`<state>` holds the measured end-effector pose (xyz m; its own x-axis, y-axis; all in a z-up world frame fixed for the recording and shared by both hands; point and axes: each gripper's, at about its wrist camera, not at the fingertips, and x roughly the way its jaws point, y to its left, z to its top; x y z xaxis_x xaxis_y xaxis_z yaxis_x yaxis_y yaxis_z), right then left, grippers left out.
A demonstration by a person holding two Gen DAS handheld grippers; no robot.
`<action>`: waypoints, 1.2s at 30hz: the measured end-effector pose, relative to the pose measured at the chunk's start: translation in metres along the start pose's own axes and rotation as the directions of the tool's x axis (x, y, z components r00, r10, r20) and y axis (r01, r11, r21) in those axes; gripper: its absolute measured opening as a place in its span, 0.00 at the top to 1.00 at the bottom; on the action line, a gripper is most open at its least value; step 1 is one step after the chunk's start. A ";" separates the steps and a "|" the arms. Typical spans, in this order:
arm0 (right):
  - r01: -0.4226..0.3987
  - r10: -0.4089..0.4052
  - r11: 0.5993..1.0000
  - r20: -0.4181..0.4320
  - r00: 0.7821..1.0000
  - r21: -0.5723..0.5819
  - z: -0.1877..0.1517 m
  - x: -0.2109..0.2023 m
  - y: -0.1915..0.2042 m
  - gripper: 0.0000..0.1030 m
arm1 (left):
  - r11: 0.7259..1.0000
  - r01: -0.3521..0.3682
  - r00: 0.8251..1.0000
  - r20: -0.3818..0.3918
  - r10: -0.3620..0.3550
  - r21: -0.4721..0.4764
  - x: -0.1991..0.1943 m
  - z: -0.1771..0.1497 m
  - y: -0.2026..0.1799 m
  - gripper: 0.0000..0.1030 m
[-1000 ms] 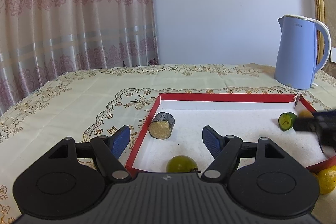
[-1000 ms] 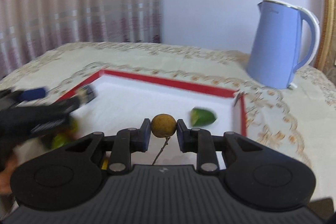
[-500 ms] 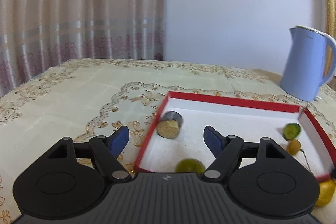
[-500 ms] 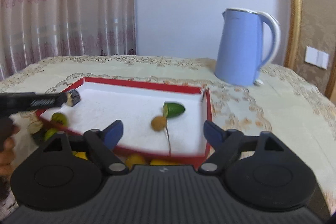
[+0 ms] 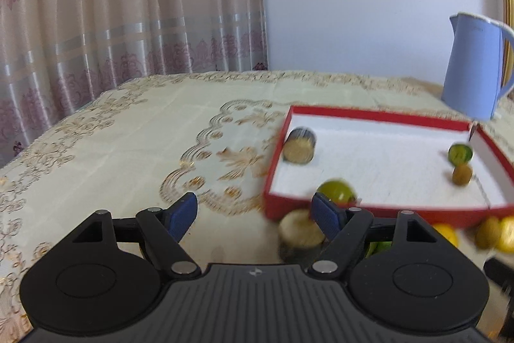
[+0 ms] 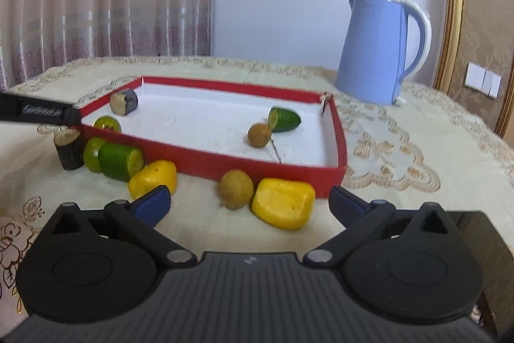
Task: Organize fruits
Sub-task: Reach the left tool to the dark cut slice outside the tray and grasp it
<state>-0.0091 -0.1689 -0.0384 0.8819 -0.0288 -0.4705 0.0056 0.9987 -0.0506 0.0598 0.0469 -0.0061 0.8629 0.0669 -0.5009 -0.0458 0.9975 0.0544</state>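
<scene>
Tools angled down toward red tray [image 6: 257,164]: right tool [image 6: 249,203] just spread, empty; left tool [image 5: 253,214] spread.

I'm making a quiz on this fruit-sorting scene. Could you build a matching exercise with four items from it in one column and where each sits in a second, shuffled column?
Items:
1. small brown round fruit with a stem
2. blue kettle
3. yellow fruit piece
4. dark cylinder piece

Places:
A. on the cloth beyond the red tray's far right corner
B. in the tray's far left corner
C. inside the tray beside the cut green fruit
D. on the cloth outside the tray's near wall

Pairs: 1-C, 2-A, 3-D, 4-B
</scene>
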 end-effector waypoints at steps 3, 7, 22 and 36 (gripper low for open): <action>-0.002 0.002 1.000 -0.013 1.000 0.002 -0.002 0.001 -0.003 0.00 | 1.000 0.016 1.000 0.008 -0.016 0.020 -0.004 -0.007 0.005 0.24; 0.031 -0.031 1.000 -0.027 0.999 -0.003 -0.003 0.002 -0.007 0.00 | 0.998 0.003 0.999 0.032 -0.005 0.070 -0.009 -0.010 0.002 0.24; 0.024 -0.020 0.999 -0.083 0.996 0.047 -0.003 0.011 -0.016 0.00 | 0.982 0.048 0.999 0.009 -0.050 0.180 0.000 -0.018 -0.013 0.24; 0.031 -0.024 0.997 -0.096 0.995 0.072 -0.004 0.013 -0.020 0.00 | 0.985 0.127 0.990 -0.072 -0.120 0.112 0.022 -0.012 -0.014 0.67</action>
<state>0.0001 -0.1895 -0.0466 0.8323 -0.0571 -0.5514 0.0673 0.9977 -0.0016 0.0732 0.0343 -0.0277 0.8236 -0.0516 -0.5649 0.1213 0.9888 0.0865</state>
